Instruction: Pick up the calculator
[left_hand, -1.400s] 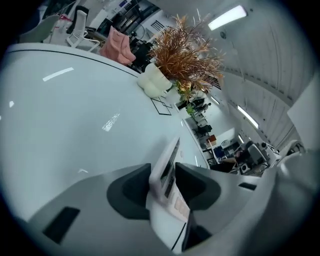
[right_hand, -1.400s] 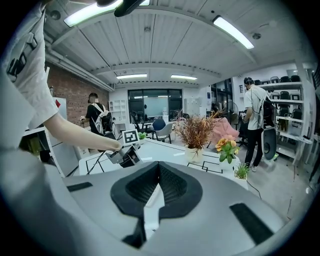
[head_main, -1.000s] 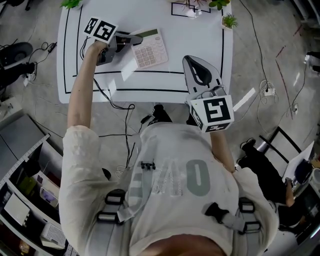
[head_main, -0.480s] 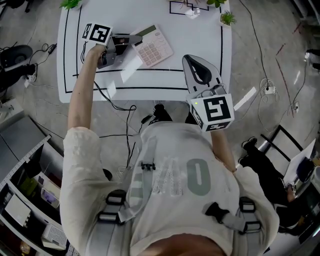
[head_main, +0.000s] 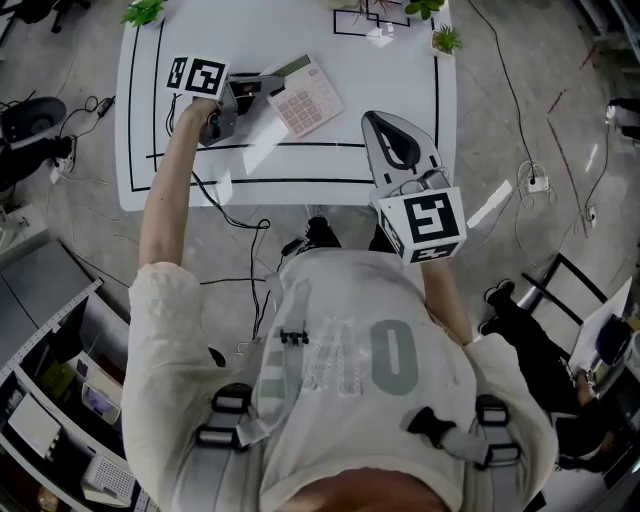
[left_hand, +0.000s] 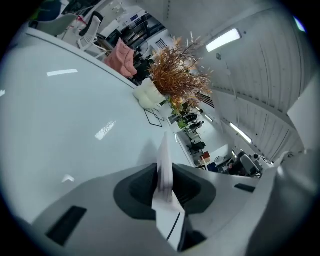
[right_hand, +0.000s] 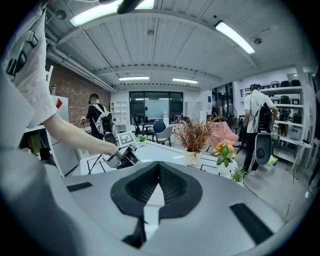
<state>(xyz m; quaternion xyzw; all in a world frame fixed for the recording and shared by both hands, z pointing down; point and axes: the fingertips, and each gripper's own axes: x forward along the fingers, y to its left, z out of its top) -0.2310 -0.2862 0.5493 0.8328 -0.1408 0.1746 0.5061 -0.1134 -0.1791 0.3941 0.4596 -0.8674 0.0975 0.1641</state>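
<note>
A: Calculator (head_main: 305, 97)?
B: Over the white surface's (head_main: 400, 60) far-left part, its edge clamped in the left gripper's (head_main: 262, 85) jaws.
A: Right gripper (head_main: 376, 120)?
B: Above the surface's near edge, jaws closed, empty.

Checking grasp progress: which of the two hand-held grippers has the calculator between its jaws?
The left hand-held gripper: its jaws are clamped on the edge of the calculator. The right hand-held gripper has its jaws together on nothing.
</note>
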